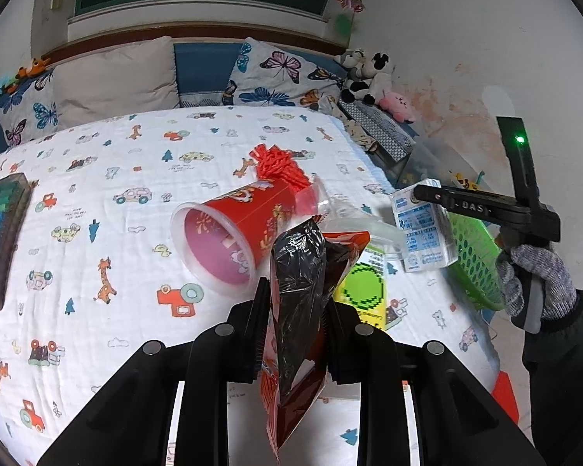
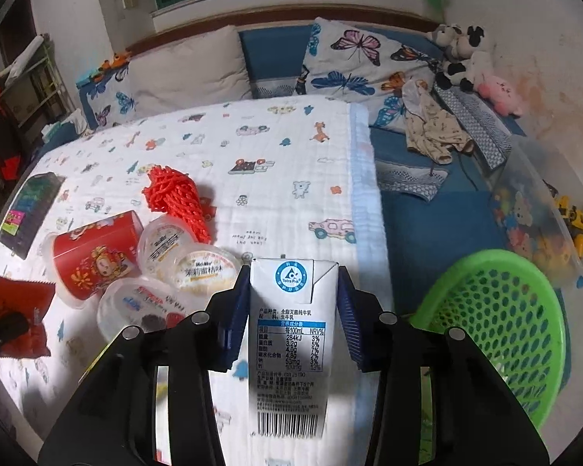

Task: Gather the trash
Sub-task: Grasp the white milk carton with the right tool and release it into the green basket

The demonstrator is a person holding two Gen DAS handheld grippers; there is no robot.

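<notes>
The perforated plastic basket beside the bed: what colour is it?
Bright green; the perforated plastic basket shows best in the right wrist view.

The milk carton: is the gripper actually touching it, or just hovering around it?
Touching. In the right wrist view, the milk carton sits clamped in the right gripper, both blue finger pads pressed flat against its sides with no gap.
</notes>
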